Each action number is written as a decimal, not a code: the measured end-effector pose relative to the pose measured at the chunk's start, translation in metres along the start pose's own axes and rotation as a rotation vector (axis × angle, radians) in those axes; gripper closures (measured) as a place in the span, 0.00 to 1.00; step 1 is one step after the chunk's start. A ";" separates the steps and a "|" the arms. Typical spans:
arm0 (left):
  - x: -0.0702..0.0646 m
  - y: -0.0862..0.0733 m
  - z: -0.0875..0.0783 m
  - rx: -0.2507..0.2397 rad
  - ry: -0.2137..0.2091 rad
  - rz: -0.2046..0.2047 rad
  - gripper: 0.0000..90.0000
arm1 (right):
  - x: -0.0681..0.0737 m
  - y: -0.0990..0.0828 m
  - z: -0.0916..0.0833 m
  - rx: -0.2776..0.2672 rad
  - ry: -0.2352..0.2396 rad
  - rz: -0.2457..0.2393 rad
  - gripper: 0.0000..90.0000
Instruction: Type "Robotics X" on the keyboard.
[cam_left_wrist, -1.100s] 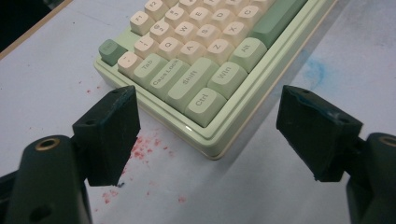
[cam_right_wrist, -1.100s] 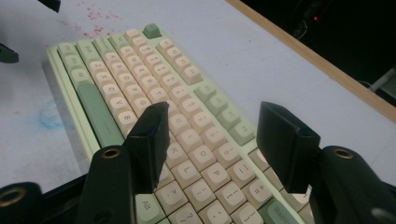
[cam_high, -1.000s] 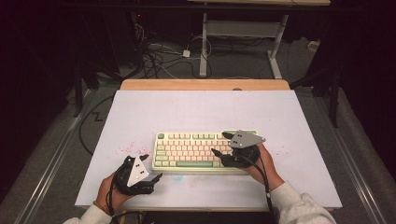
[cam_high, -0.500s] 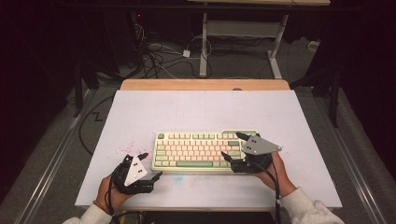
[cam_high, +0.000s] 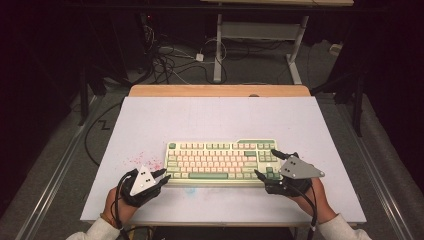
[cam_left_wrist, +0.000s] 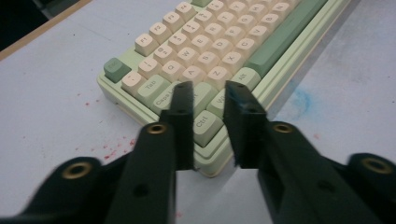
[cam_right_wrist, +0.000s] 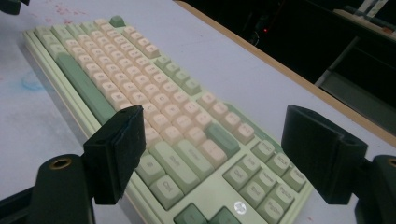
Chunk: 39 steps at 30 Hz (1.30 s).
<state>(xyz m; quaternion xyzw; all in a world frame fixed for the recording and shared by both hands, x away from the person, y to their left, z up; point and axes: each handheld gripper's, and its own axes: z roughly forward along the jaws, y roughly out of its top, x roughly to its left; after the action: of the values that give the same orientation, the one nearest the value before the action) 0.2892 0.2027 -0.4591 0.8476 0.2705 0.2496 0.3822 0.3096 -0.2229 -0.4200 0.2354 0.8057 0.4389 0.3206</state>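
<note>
The left gripper (cam_high: 161, 177), black with a grey three-cornered plate on top, sits at the near left corner of the table, its tips pointing at the near left corner of the keyboard. Its jaws have just been closing and now stand narrowly apart. In the left gripper view they frame the Ctrl key and the corner of the case, but they seem to hover just above the keys rather than press on anything; the angle makes this hard to settle. The person's left hand (cam_high: 116, 206) holds it from below, a white sleeve showing at the wrist.

The right gripper (cam_high: 265, 162), of the same make, rests at the right end of the keyboard with its jaws spread wide. In the right gripper view the two black pads stand well apart above the right key block, one over the bottom row, the other off past the far right edge, with nothing between them but the keys beneath. The right hand (cam_high: 312, 200) grips it from the near edge.

The pale green keyboard with cream and green keycaps (cam_high: 220, 159) lies flat near the middle of the white table top (cam_high: 220, 115), parallel to its near edge. Red specks (cam_high: 142, 159) mark the surface just left of it, and a faint blue smudge (cam_left_wrist: 301, 99) lies in front.
</note>
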 end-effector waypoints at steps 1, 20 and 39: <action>0.000 0.000 0.000 0.000 0.000 0.000 0.87 | 0.000 -0.002 -0.002 0.001 -0.002 0.001 0.25; -0.003 0.040 0.031 0.092 -0.098 0.042 0.97 | 0.005 -0.026 -0.020 0.046 -0.005 0.020 0.26; -0.020 0.087 0.084 0.138 -0.193 0.109 0.97 | 0.006 -0.029 -0.015 0.062 0.002 0.007 0.26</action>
<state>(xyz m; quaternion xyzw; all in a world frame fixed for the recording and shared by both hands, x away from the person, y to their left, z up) 0.3509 0.0979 -0.4438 0.9056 0.2023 0.1679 0.3329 0.2918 -0.2426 -0.4407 0.2477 0.8183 0.4153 0.3108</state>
